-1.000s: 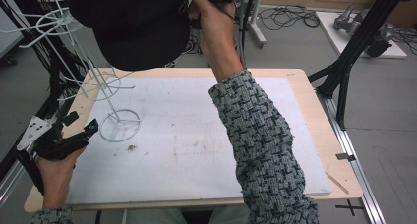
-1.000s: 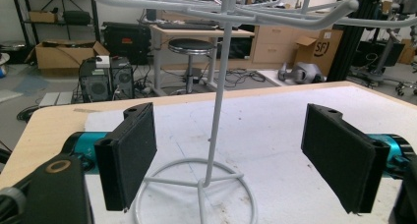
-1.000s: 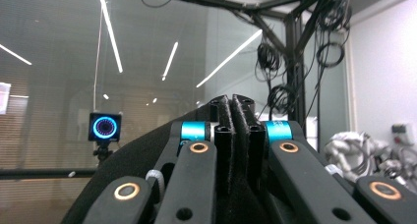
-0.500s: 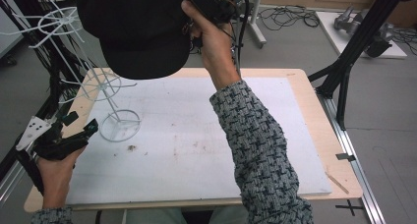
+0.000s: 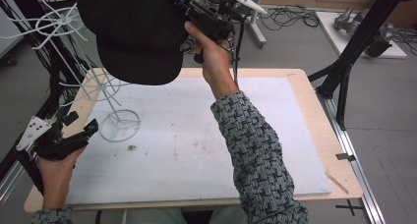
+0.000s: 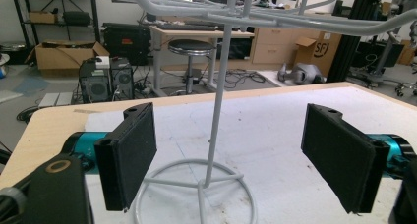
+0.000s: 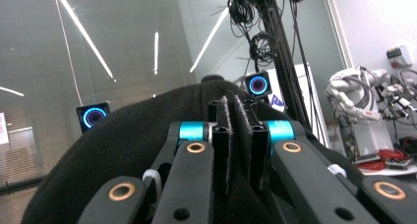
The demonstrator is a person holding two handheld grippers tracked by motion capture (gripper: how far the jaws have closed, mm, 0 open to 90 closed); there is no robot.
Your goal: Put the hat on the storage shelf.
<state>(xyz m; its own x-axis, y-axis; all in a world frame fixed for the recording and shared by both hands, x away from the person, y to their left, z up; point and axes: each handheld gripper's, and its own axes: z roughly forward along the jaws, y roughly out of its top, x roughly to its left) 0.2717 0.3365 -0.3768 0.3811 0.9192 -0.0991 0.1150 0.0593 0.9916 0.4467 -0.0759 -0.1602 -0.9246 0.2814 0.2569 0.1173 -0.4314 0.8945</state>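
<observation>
Cap (image 5: 135, 32), black w/ brim, is raised high over the surface's (image 5: 275, 135) far-left part, above the white wire rack (image 5: 105, 94). R gripper (image 5: 184, 8) has it: in the right gripper view the fingers (image 7: 221, 135) are pressed together on a fold of the cap's black fabric. R arm in a patterned sleeve (image 5: 255, 155) reaches up from the near edge. L gripper (image 5: 78, 128) sits low at the near-left, just beside the rack's ring base (image 6: 196, 184); fingers spread wide, holding nothing, w/ the rack's pole (image 6: 219, 101) between them farther off, not touching.
</observation>
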